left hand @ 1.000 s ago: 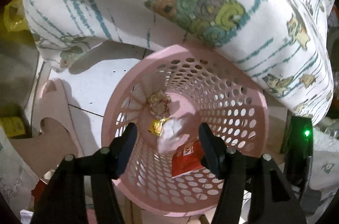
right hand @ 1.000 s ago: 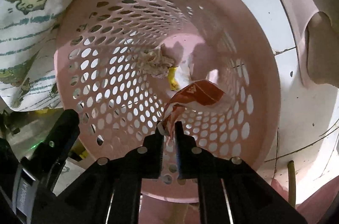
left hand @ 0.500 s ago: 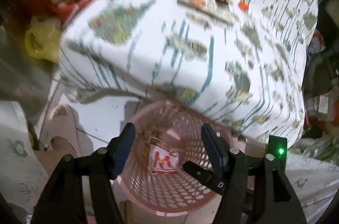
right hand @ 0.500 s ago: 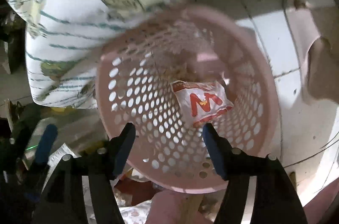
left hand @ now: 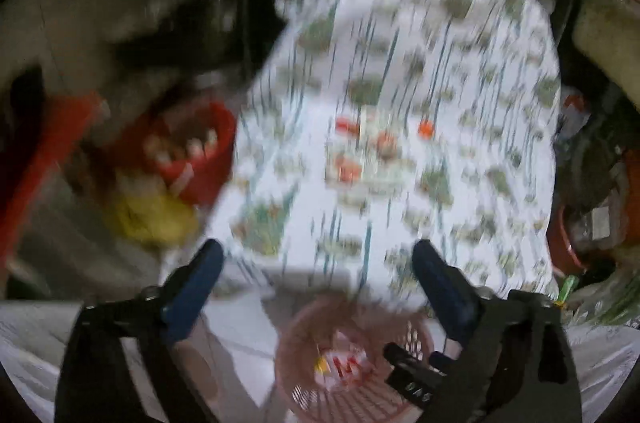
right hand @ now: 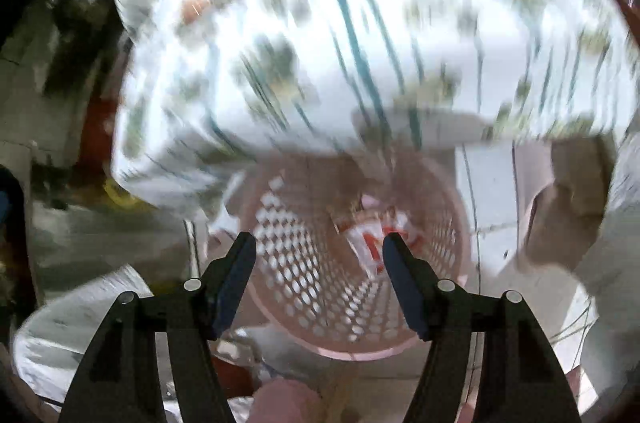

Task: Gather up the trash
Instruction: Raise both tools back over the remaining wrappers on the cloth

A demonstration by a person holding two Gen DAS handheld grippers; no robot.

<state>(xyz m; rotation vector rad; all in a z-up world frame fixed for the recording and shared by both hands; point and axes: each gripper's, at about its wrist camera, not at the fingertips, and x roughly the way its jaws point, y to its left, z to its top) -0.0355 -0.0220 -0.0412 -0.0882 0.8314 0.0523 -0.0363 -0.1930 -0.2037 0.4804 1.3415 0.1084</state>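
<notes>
Right wrist: red-and-white wrapper in pink basket, orientation blurred.

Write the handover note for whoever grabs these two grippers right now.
Left gripper: open, empty, raised over the table's edge.
Right gripper: open, empty, above the basket.
The white wrapper with red lettering lies inside the pink perforated plastic basket on the floor beside the table draped in a white patterned cloth; a small yellow scrap lies in there too.
Done: that wrapper is binned.
Left: small red and white bits sit on the cloth, too blurred to identify; check whether they are trash.
</notes>
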